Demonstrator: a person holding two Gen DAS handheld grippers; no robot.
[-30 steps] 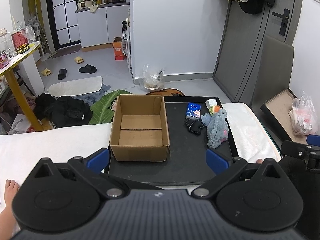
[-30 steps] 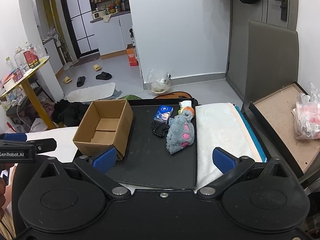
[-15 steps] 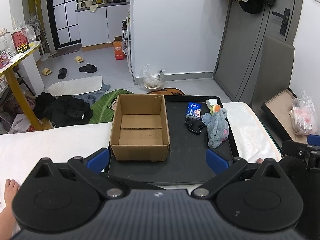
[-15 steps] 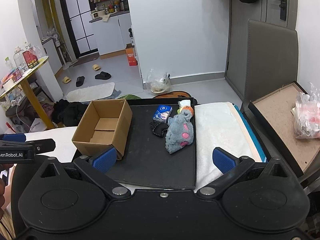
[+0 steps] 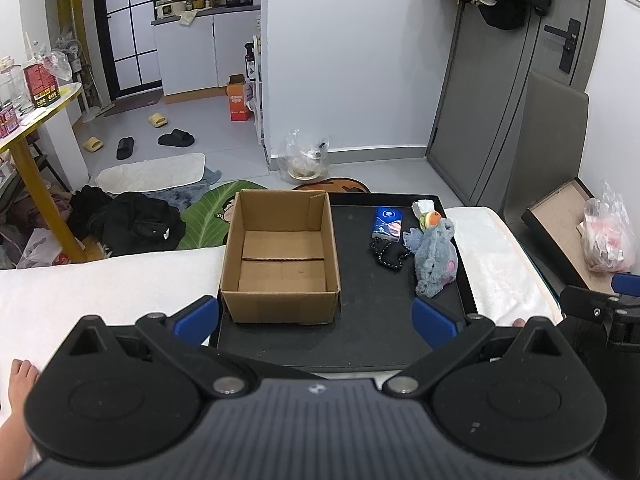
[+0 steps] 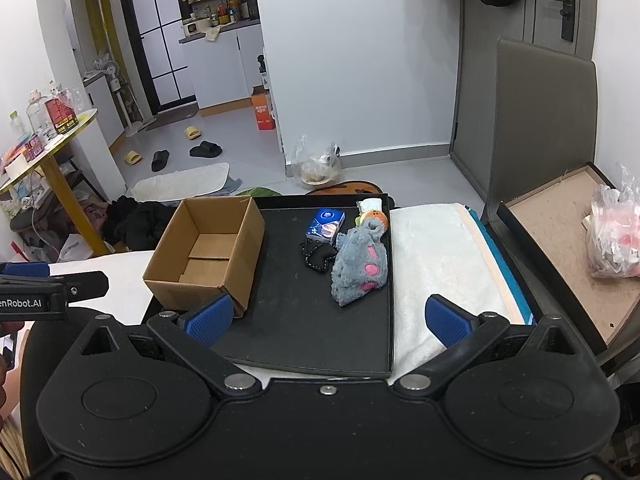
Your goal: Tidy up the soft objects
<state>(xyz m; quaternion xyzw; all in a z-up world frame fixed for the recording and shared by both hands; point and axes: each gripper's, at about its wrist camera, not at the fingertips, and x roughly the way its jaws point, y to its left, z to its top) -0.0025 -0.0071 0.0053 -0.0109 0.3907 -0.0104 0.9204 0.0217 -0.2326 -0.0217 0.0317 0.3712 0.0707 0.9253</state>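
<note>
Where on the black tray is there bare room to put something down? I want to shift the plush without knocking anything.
The near strip of the black tray, between the cardboard box and the grey plush, is bare. So is the box's floor. The far right corner is crowded: blue packet, black beaded item and plush touch.

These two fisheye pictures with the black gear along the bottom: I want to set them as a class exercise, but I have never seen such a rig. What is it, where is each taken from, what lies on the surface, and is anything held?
A person holds two hand tools, each with a camera looking forward along its two blue-tipped fingers. One picture is from the left gripper, the other from the right gripper. Both are open and hold nothing.

Ahead is a black tray on a white cloth. On it stand an empty cardboard box on the left and, on the right, a grey plush toy, a black beaded item, a blue packet and a small orange toy.
</note>
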